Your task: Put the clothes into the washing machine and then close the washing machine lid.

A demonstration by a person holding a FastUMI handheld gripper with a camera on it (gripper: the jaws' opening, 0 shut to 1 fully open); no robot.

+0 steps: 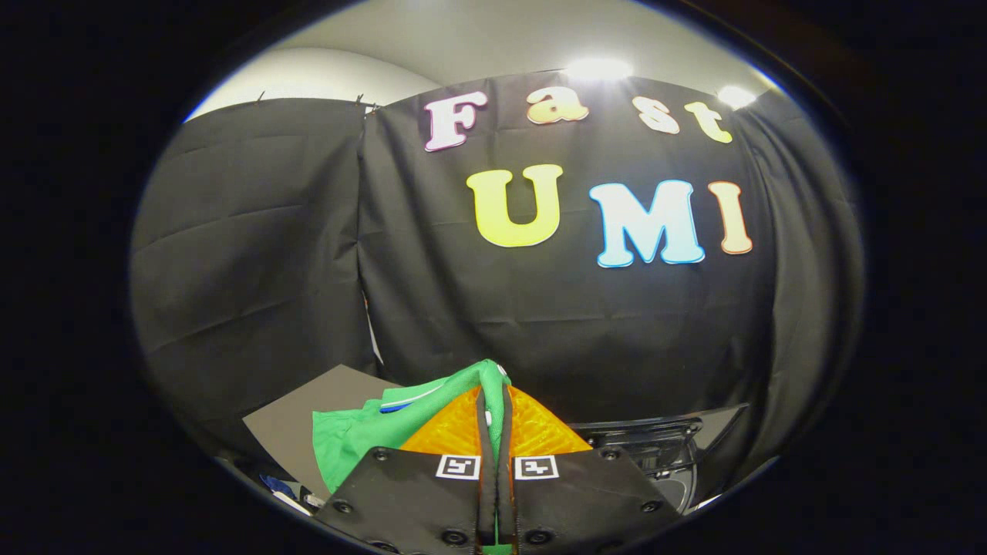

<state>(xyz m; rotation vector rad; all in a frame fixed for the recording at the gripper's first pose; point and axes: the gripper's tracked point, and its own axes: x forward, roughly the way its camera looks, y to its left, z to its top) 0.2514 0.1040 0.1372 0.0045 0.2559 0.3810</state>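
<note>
My gripper [494, 393] is shut on a green garment [362, 435], which is pinched between the two fingers and lifted in the air. The cloth bunches up at the fingertips and hangs down to the left of them, with a white and blue trim along one fold. Beyond the right finger and lower down lies the dark lid and rim of the washing machine [655, 447], partly hidden behind the finger.
A dark grey flat board [297, 416] lies behind the hanging garment on the left. Some blue and white items [281, 489] lie below it. The black cloth wall [540, 308] stands close ahead.
</note>
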